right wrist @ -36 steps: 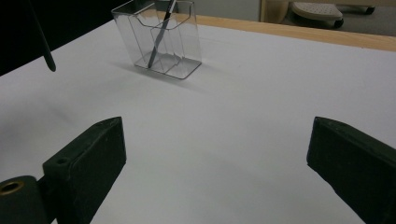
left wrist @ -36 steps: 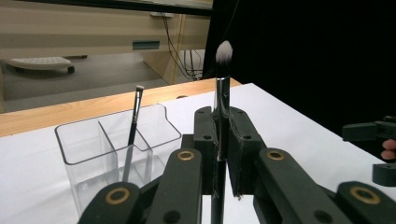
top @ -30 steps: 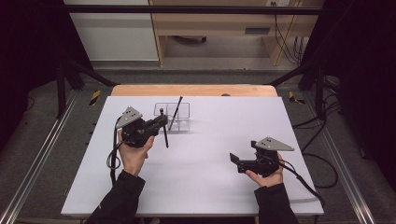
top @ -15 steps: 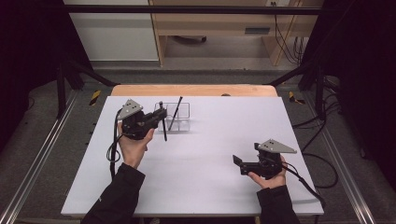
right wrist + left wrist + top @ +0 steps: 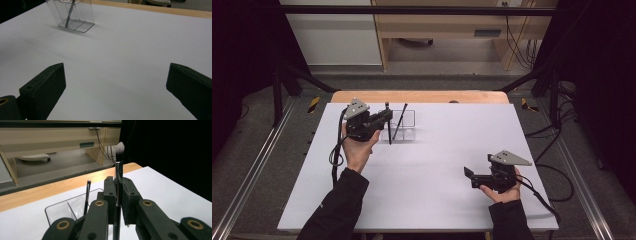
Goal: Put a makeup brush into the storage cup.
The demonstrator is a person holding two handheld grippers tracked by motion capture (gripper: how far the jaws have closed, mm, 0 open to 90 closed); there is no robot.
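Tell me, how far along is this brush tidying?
One thin brush already leans inside the clear organizer. The left gripper is shut on a second, fluffy-tipped makeup brush, held upright beside the organizer. What seems left is setting it into a compartment. The right gripper rests open, holding nothing.

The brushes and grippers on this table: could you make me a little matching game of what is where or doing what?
Things:
1. big brush
2. thin brush
3. left gripper
4. right gripper

States:
A. jaws wide apart, nothing between them
B. leaning inside the clear box
C. clamped upright, white bristles on top
D. jaws shut on a handle

Pairs: 1-C, 2-B, 3-D, 4-A
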